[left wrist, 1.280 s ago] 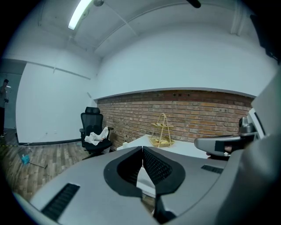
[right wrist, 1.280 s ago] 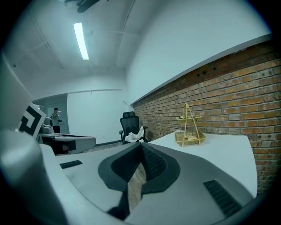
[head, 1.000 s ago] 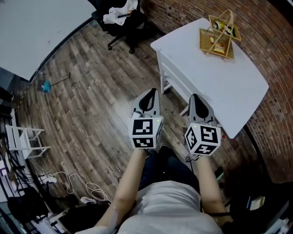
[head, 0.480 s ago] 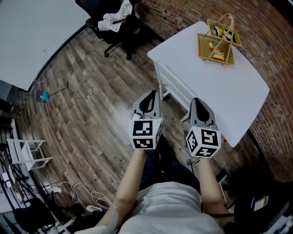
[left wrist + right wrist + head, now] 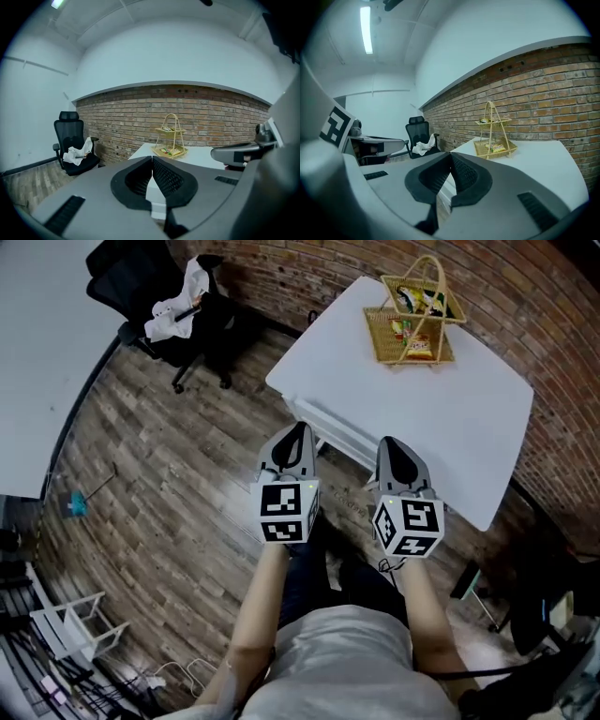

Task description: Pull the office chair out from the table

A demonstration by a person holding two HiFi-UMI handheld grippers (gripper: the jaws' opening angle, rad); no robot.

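The black office chair [image 5: 192, 329] stands at the brick wall, left of the white table [image 5: 441, 418] and apart from it, with a white cloth [image 5: 176, 304] on its seat. My left gripper [image 5: 297, 430] and right gripper [image 5: 393, 442] are held side by side in front of the table's near edge, both shut and empty. The left gripper view has the chair [image 5: 72, 150] far off at left, beyond the closed left gripper [image 5: 152, 160]. From the right gripper view the chair [image 5: 420, 137] shows small beyond the shut right gripper [image 5: 451, 156]. Neither gripper touches the chair.
A wicker two-tier basket [image 5: 411, 320] with snack packets stands on the table near the wall. A brick wall [image 5: 525, 296] runs behind table and chair. Wood floor [image 5: 159, 474] stretches left; a white rack [image 5: 70, 629] and cables [image 5: 178, 676] lie at lower left.
The head view has swung: chair, table and basket now sit further left in the picture, and more of the chair shows. Both grippers stay shut, side by side, nearer the table's edge.
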